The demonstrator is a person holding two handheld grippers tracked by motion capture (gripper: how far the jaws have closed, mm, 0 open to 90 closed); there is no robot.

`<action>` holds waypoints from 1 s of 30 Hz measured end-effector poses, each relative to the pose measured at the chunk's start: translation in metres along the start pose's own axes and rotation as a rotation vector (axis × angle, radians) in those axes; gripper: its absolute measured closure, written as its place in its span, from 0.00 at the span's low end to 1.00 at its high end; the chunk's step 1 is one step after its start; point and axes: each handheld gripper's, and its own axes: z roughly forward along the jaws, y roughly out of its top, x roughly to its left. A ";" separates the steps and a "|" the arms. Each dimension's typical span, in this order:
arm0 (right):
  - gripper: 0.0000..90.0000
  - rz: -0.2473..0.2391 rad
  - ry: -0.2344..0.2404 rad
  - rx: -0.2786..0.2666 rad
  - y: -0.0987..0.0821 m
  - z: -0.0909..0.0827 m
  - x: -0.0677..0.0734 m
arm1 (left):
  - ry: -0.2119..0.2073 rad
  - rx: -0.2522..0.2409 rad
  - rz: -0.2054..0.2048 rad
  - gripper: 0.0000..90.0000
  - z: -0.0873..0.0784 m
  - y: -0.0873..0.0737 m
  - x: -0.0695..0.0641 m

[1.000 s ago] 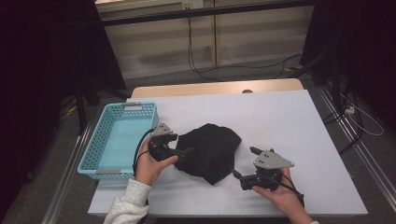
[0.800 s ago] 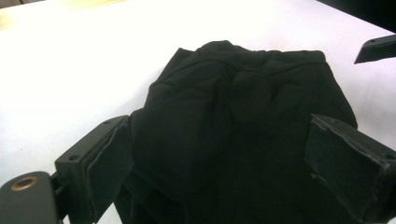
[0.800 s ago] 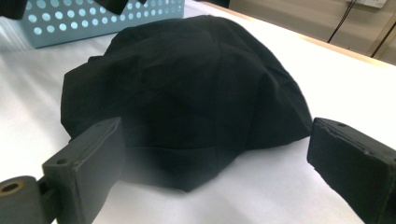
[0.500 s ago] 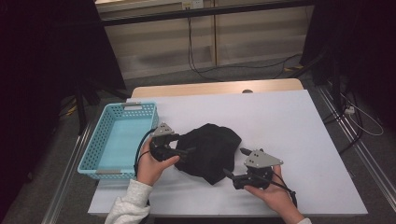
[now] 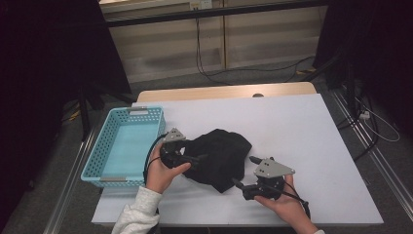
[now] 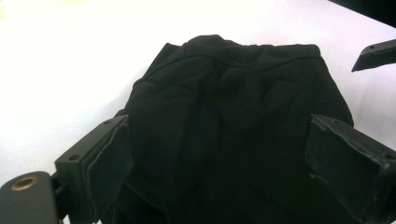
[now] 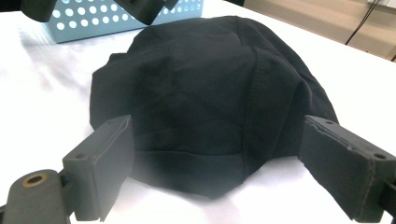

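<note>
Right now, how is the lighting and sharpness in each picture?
High view: dark surroundings, evenly lit table. Left gripper view: the table glares white, and the black cloth loses its folds. Right gripper view: cloth seams sharp, near claw pads blurred.

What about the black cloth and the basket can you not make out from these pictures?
- Black cloth, high view: too dark to tell what garment it is.
- Its near edge, left gripper view: cut off by the bottom edge, behind the jaws.
- Blue basket, right gripper view: top cut off by the frame edge.
</note>
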 end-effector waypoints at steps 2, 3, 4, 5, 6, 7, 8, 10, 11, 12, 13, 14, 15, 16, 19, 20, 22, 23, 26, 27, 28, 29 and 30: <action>0.13 -0.006 0.004 0.003 0.001 0.001 0.001 | 0.003 -0.001 0.005 0.10 -0.001 0.000 0.000; 0.14 -0.006 0.003 0.003 0.001 0.001 0.002 | 0.002 -0.003 0.004 0.10 -0.001 0.000 0.000; 0.14 -0.002 0.006 0.004 0.002 0.002 0.003 | 0.003 -0.003 0.005 0.10 -0.001 0.001 0.000; 0.15 -0.002 0.008 0.005 0.003 0.004 0.003 | 0.003 -0.008 0.000 0.10 -0.002 0.001 0.000; 0.16 -0.002 0.008 0.000 0.003 0.005 0.003 | 0.002 -0.008 -0.001 0.10 -0.002 0.001 0.000; 0.16 -0.002 0.008 0.000 0.003 0.005 0.003 | 0.002 -0.008 -0.003 0.10 -0.002 0.001 0.001; 0.16 0.005 0.016 -0.001 0.004 0.006 0.004 | 0.004 -0.009 -0.002 0.10 -0.002 0.001 0.001; 0.21 -0.002 0.027 0.011 0.006 0.010 0.007 | 0.009 -0.006 0.005 0.10 -0.002 0.000 0.001; 0.22 -0.010 0.033 0.012 0.006 0.012 0.008 | 0.012 -0.008 0.006 0.10 -0.003 0.000 0.002; 0.22 -0.010 0.033 0.012 0.006 0.012 0.008 | 0.012 -0.009 -0.001 0.10 -0.003 0.001 0.002; 0.22 -0.010 0.036 0.013 0.006 0.013 0.008 | 0.014 -0.012 -0.001 0.10 -0.004 0.001 0.002; 0.23 -0.011 0.040 0.020 0.006 0.014 0.009 | 0.015 -0.013 0.002 0.10 -0.005 0.001 0.002; 0.25 -0.014 0.040 0.020 0.006 0.015 0.009 | 0.018 -0.014 0.001 0.10 -0.006 0.001 0.003; 0.28 -0.010 0.046 0.017 0.006 0.015 0.009 | 0.019 -0.014 0.000 0.10 -0.007 0.000 0.003; 0.29 0.002 0.065 0.023 0.006 0.018 0.009 | 0.025 -0.016 -0.008 0.10 -0.008 -0.001 0.004; 0.29 -0.001 0.068 0.024 0.006 0.018 0.009 | 0.026 -0.015 -0.010 0.10 -0.008 -0.001 0.005; 0.27 -0.001 0.071 0.016 0.008 0.019 0.012 | 0.028 -0.015 -0.010 0.10 -0.008 -0.001 0.005; 0.25 -0.002 0.074 0.014 0.009 0.019 0.013 | 0.029 -0.015 -0.006 0.10 -0.008 0.000 0.005; 0.17 -0.011 0.083 0.008 0.013 0.022 0.020 | 0.027 -0.018 -0.006 0.10 -0.009 0.001 0.003; 0.14 -0.020 0.083 0.013 0.014 0.024 0.022 | 0.024 -0.019 -0.010 0.10 -0.009 0.001 0.003; 0.13 -0.029 0.082 0.015 0.014 0.026 0.024 | 0.026 -0.019 -0.010 0.10 -0.009 0.001 0.003; 0.12 -0.028 0.085 0.019 0.014 0.028 0.027 | 0.026 -0.018 -0.009 0.10 -0.009 0.001 0.003; 0.11 -0.033 0.086 0.029 0.014 0.031 0.029 | 0.028 -0.018 -0.010 0.10 -0.009 0.001 0.003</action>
